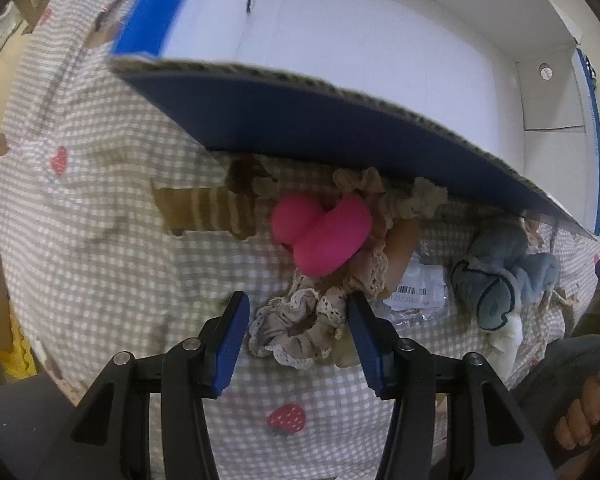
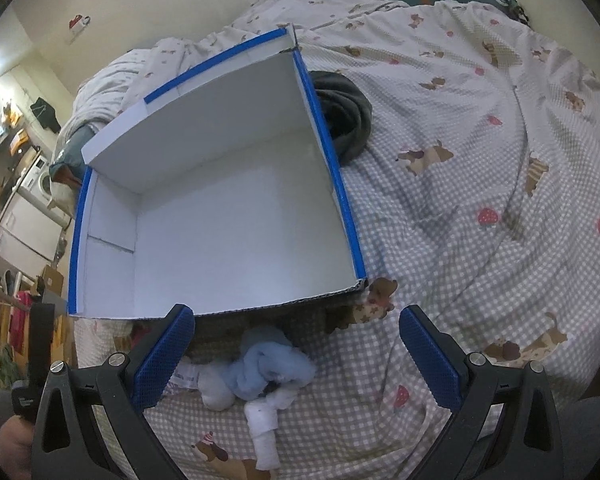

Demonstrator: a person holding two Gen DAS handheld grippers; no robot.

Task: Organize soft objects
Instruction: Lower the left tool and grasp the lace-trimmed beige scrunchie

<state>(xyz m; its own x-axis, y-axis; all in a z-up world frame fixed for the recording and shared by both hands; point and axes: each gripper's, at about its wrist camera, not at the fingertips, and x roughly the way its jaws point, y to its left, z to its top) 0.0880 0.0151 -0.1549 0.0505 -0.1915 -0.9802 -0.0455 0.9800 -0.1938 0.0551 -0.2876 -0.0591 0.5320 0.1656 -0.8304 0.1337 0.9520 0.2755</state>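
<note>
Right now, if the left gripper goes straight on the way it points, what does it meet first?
Probably the lace-trimmed scrunchie, which lies on the bedspread between the open fingers of the left gripper. Just beyond it lies the pink heart cushion. Depth is hard to judge.

I see a barcode with blurred digits on a clear plastic packet (image 1: 416, 294); I can't read any of it.

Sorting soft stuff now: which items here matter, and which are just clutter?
Job items: scrunchie, pink plush, blue fluffy cloth, white rolled socks, the box.
Lying about: barcoded plastic packet, dark bundle behind the box.
</note>
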